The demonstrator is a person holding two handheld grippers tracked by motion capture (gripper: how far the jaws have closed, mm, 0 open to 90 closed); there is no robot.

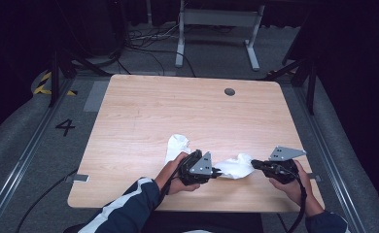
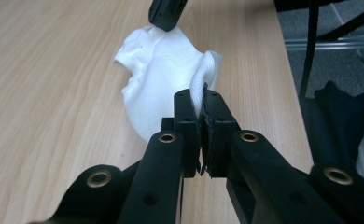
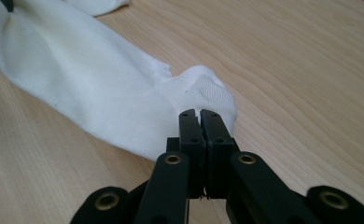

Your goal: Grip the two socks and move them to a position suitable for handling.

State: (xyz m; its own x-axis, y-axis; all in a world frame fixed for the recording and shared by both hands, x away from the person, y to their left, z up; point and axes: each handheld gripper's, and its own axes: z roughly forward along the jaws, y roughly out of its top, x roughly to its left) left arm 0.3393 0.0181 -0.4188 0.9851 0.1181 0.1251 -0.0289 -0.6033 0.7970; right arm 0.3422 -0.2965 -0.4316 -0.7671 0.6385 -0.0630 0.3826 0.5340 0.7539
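Wooden bench (image 1: 187, 104): both the left hand-held gripper (image 1: 215, 171) and right hand-held gripper (image 1: 253, 164) clamp opposite ends of one white sock (image 1: 236, 167), jaws closed.

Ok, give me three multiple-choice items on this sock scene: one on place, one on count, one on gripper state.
1. Where does the held sock lie?
A. between the two grippers, near the table's front edge
B. beside the round hole at the far edge
C. on the floor

2. How many white socks are on the table?
A. one
B. two
C. four

3. How does the right hand-held gripper stand?
A. wide open above the sock
B. shut on the sock
C. lying unused on the table

Answers:
1 A: the high view shows it stretched from the left hand-held gripper to the right one.
2 B: a second sock lies behind the left hand.
3 B: its jaws pinch the fabric.
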